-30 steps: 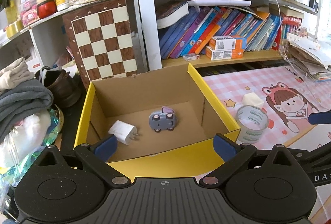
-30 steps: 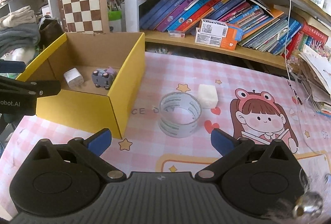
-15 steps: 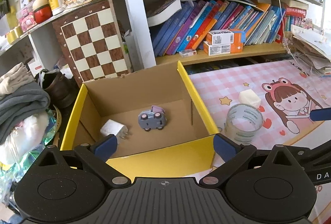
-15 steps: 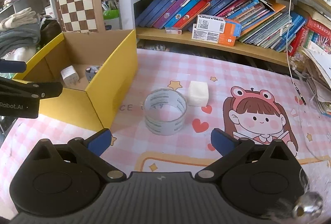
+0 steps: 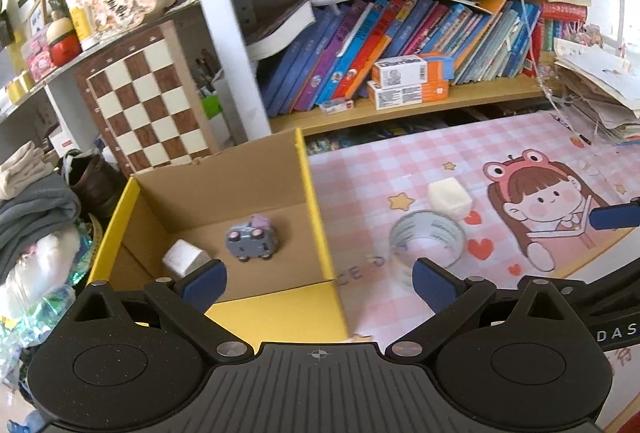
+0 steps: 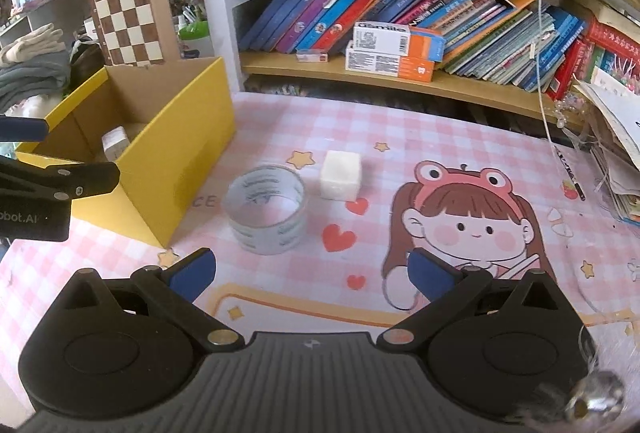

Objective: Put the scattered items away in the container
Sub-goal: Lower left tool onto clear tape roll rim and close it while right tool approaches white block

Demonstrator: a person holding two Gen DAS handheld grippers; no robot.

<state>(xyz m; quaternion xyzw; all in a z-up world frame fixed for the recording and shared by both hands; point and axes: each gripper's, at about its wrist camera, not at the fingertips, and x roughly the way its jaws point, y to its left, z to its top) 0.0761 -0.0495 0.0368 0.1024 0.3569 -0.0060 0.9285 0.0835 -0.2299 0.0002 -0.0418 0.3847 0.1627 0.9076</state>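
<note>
here both the left gripper [image 5: 318, 279] and right gripper [image 6: 310, 269] hover wide open, empty, above the mat [image 6: 400, 121].

bright daylight, fisheye-warped edges

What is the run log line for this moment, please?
left tool: open, empty | right tool: open, empty | tape roll, white cube: on mat
</note>
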